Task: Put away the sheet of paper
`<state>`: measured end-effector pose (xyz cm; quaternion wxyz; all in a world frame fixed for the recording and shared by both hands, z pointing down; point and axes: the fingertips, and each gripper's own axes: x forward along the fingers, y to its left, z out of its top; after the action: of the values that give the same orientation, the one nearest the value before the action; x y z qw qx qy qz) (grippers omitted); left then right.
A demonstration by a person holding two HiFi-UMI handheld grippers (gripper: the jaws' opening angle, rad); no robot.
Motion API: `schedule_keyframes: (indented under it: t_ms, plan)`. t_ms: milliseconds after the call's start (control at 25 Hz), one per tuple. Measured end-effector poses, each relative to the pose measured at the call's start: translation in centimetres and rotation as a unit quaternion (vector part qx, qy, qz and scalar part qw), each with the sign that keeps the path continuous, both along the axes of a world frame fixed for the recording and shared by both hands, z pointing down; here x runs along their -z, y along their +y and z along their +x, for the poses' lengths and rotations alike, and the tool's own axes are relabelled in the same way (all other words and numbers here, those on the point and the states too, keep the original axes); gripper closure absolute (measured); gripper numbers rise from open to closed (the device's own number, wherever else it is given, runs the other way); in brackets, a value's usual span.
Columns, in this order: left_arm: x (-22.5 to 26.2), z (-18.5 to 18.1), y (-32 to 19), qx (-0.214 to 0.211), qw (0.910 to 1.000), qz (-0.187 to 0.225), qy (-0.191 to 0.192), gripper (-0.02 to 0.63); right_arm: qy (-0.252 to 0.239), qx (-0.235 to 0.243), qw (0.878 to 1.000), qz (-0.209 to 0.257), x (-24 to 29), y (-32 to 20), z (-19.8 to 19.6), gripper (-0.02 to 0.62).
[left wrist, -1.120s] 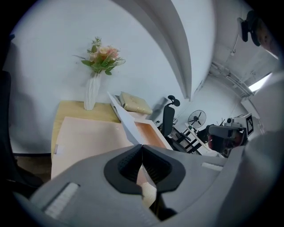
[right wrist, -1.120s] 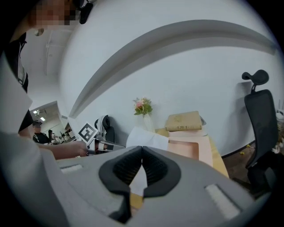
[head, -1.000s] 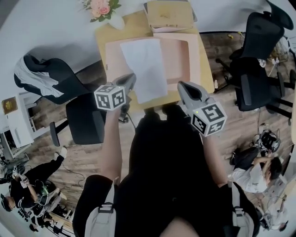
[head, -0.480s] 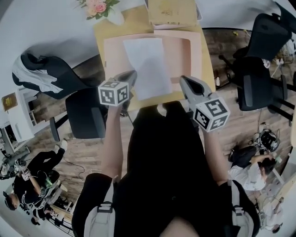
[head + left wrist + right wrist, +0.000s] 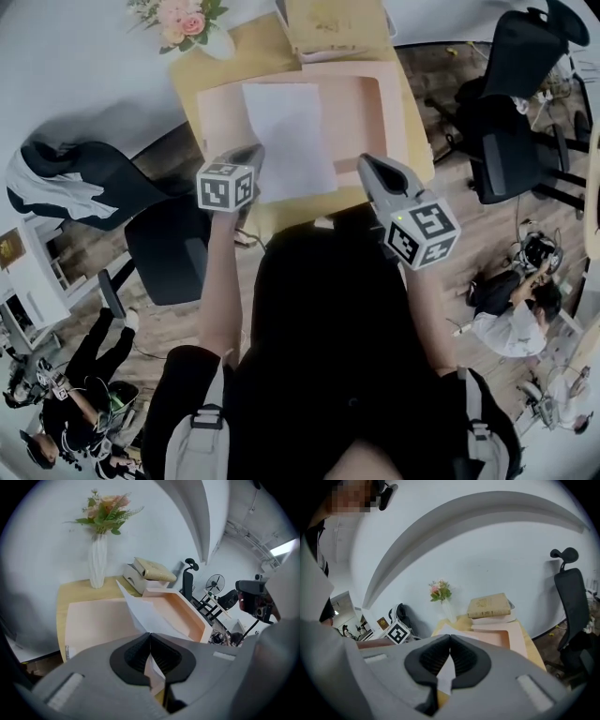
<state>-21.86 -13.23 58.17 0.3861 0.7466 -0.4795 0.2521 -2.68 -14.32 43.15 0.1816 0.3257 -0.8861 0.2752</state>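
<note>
A white sheet of paper (image 5: 289, 139) lies slanted in a shallow pink tray (image 5: 370, 112) on a wooden table (image 5: 417, 159). Its near end hangs over the tray's front rim. My left gripper (image 5: 253, 155) hovers at the sheet's near left edge. Its jaws are shut pad to pad, and no grip on the paper shows. In the left gripper view the sheet (image 5: 150, 613) runs from the tray (image 5: 93, 620) up toward the closed jaws (image 5: 150, 635). My right gripper (image 5: 367, 169) is shut too, just right of the sheet. The sheet (image 5: 452, 632) shows beyond its closed jaws (image 5: 450, 638).
A stack of books (image 5: 333, 23) and a white vase of flowers (image 5: 183, 19) stand at the table's far side against the wall. One office chair (image 5: 159, 244) is left of the table, another (image 5: 511, 122) right. People sit on the floor at right (image 5: 511, 319) and lower left (image 5: 75, 375).
The head view has shifted a little. Both grippers stay shut at the table's front edge, and the sheet lies where it was in the tray.
</note>
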Motion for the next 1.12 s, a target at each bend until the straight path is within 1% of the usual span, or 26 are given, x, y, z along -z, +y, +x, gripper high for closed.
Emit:
schedule_keyframes:
  t_ms: [280, 400, 560, 680, 760, 880, 1120]
  plan:
    - [-2.3, -3.5, 0.3, 0.013, 0.9996, -0.010, 0.021, 0.595, 0.028, -0.019, 0.999, -0.016, -1.1, 1.5, -0.9, 0.592]
    - [-3.1, -4.8, 0.3, 0.021, 0.9994, -0.014, 0.024, 0.595, 0.040, -0.023, 0.999, -0.022, -1.4, 2.0, -0.9, 0.592]
    - [-3.8, -6.1, 0.1, 0.030, 0.9992, -0.014, 0.022, 0.595, 0.047, -0.029, 0.998, -0.023, -1.5, 2.5, -1.1, 0.592]
    - [-4.2, -6.9, 0.2, 0.040, 0.9986, -0.017, 0.030, 0.595, 0.048, -0.035, 0.998, -0.024, -1.5, 2.9, -1.4, 0.592]
    - [-4.5, -6.8, 0.2, 0.045, 0.9981, -0.022, 0.038, 0.595, 0.047, -0.038, 0.998, -0.025, -1.5, 3.1, -1.2, 0.592]
    - [-4.8, -6.2, 0.0, 0.050, 0.9978, -0.021, 0.037, 0.595, 0.046, -0.042, 0.998, -0.025, -1.5, 3.3, -0.8, 0.592]
    - [-5.8, -4.4, -0.7, 0.067, 0.9956, -0.024, 0.062, 0.595, 0.050, -0.055, 0.997, -0.028, -1.5, 3.6, -0.2, 0.592]
